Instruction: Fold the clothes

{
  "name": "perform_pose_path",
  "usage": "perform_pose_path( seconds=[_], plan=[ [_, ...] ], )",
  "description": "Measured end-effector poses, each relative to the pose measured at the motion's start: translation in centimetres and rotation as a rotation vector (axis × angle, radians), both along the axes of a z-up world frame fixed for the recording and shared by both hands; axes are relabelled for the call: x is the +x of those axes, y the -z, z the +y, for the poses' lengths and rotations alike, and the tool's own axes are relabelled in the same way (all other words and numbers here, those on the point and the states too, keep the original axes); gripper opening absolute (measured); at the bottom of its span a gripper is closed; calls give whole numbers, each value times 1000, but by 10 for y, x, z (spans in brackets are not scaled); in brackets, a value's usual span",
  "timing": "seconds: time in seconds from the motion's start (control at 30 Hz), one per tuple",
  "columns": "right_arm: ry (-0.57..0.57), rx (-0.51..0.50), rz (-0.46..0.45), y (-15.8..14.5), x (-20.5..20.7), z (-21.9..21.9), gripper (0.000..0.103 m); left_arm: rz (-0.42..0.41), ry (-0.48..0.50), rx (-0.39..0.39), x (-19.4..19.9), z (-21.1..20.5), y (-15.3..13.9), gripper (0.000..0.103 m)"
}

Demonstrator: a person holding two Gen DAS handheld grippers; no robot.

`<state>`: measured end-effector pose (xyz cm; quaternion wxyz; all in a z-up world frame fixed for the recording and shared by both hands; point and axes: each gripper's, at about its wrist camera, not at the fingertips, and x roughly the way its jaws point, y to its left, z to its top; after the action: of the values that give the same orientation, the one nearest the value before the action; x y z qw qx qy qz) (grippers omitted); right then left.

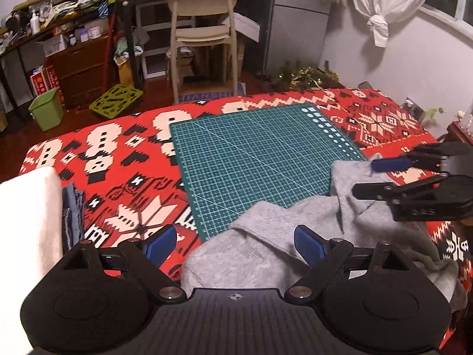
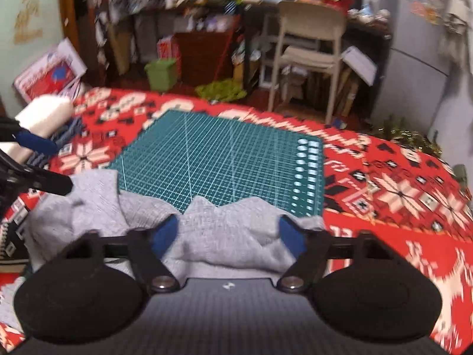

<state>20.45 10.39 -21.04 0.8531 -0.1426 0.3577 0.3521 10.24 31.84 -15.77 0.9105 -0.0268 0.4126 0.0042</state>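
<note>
A crumpled grey garment (image 1: 266, 254) (image 2: 224, 236) lies on the near edge of the green cutting mat (image 1: 251, 153) (image 2: 221, 153) and spills onto the red patterned blanket (image 1: 124, 177). My left gripper (image 1: 236, 245) hovers open over the garment's left part, its blue pads wide apart and touching nothing. It also shows at the left edge of the right wrist view as the left gripper (image 2: 47, 164). My right gripper (image 2: 227, 236) (image 1: 369, 177) stands over the garment's right part, jaws apart with bunched grey cloth between the pads. I see no firm pinch.
A folded white cloth (image 1: 26, 222) (image 2: 44, 115) and folded denim (image 1: 72, 216) lie at the blanket's left side. Beyond the far edge stand a beige chair (image 1: 204, 29), a green bin (image 1: 47, 109), cluttered shelves and a desk.
</note>
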Motion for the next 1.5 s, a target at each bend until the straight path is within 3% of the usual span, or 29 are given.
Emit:
perform_pose_path(
  seconds=[0.13,0.17,0.2,0.27,0.4,0.57,0.67,0.77,0.87,1.1,1.27,1.5],
  plan=[
    [-54,-18,67,7,18,20,52,23,-34,-5,4,7,0,86],
    [-61,-22,79,8,20,23,43,30,-42,-6,5,8,0,86],
    [-65,-26,90,9,21,26,26,33,-44,-5,6,10,-1,86],
    [-100,-46,100,9,13,27,16,28,-37,-5,6,12,-2,86],
    [-183,-88,130,11,-12,17,16,26,-24,-23,8,18,-1,86],
    [-227,-136,168,18,-41,-11,19,21,2,-23,12,22,-1,77],
    [-209,-111,181,19,-48,-29,20,8,22,46,13,19,-2,66],
    [-161,-59,183,14,-48,-46,20,28,9,23,16,26,-2,60],
    [-74,5,167,5,-40,-65,20,34,-23,-39,15,34,-4,60],
    [142,28,85,5,1,-86,23,45,-19,11,9,29,-5,62],
    [160,46,88,20,33,-80,36,41,-15,20,1,33,-7,62],
    [119,13,93,43,52,-66,36,59,-36,22,-3,46,-4,62]
  ],
)
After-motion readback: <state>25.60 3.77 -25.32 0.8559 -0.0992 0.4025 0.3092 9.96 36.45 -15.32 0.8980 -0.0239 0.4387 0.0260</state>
